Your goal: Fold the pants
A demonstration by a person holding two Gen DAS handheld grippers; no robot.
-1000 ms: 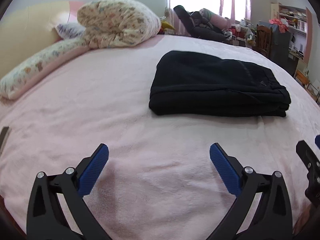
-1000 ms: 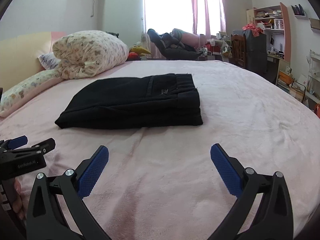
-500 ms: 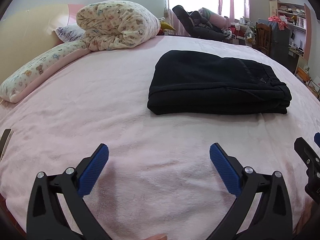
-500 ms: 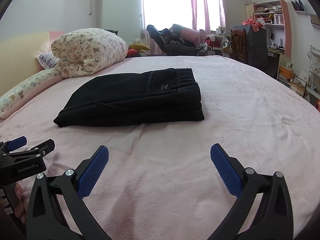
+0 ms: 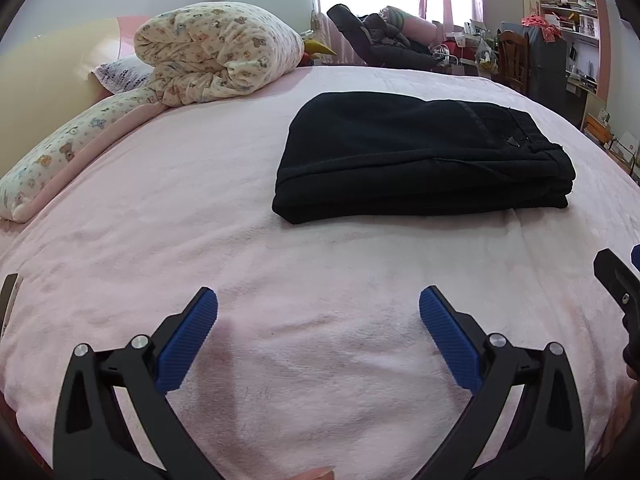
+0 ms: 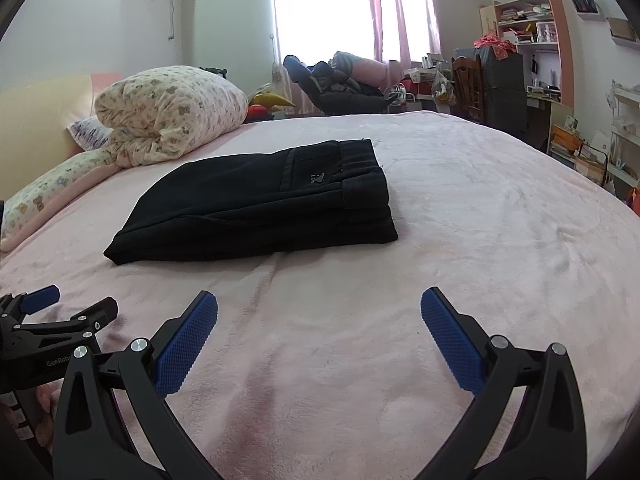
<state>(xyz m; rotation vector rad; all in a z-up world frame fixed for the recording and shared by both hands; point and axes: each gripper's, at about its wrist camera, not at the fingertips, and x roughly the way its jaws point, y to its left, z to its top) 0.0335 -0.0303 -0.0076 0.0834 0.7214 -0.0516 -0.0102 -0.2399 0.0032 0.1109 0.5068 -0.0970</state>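
Hovering spread and empty, left gripper and right gripper could snag and unfold the stacked pants mid-bed.

Black pants folded into a thick stack on pink bed, waistband end to right. Left tongs spread wide w/ nothing between, near bed edge, well apart from pants. Rolled quilt far left.

one folded black pants, one rolled quilt, two grippers.
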